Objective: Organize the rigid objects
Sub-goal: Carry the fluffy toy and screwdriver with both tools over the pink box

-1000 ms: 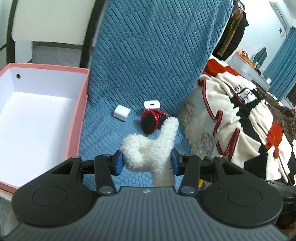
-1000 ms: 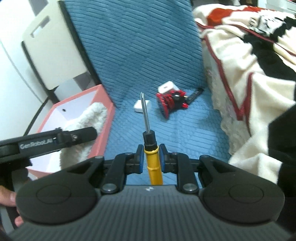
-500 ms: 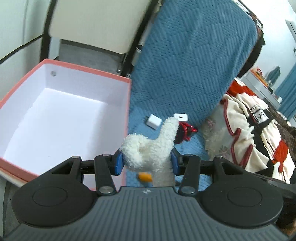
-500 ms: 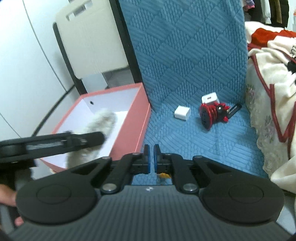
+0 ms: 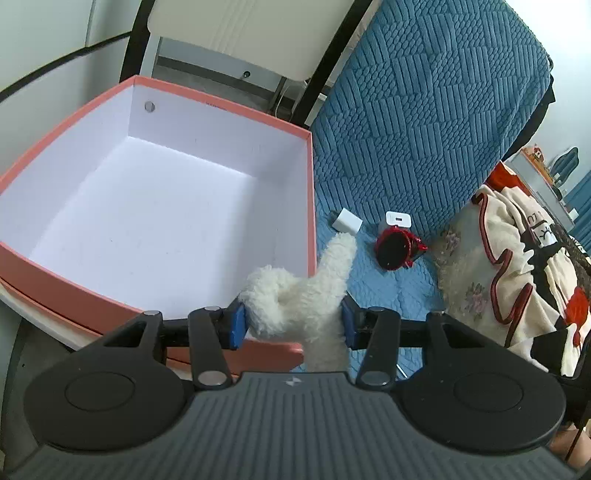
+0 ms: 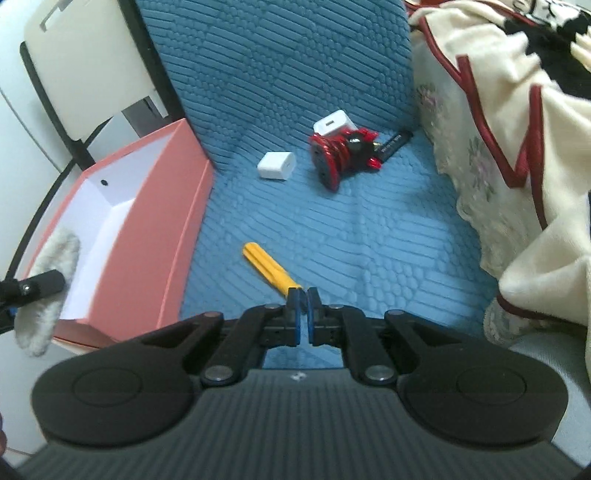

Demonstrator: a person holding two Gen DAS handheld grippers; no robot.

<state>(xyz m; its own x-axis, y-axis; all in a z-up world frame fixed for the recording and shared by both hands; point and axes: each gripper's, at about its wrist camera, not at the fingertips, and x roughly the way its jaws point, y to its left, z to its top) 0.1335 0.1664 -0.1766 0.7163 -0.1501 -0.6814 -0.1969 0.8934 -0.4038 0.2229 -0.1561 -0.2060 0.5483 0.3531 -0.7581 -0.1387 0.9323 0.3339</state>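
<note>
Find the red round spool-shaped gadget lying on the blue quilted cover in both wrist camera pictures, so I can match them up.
Left wrist view: the red round spool-shaped gadget sits right of centre, just below a white charger block.
Right wrist view: it lies upper centre, just below that same charger block.
Shared landmark: the pink open box with white inside, left of the gadget in both views.

Blue quilted cover [image 6: 369, 236], cream folding chair [image 5: 236, 33], patterned blanket [image 6: 517, 155].
</note>
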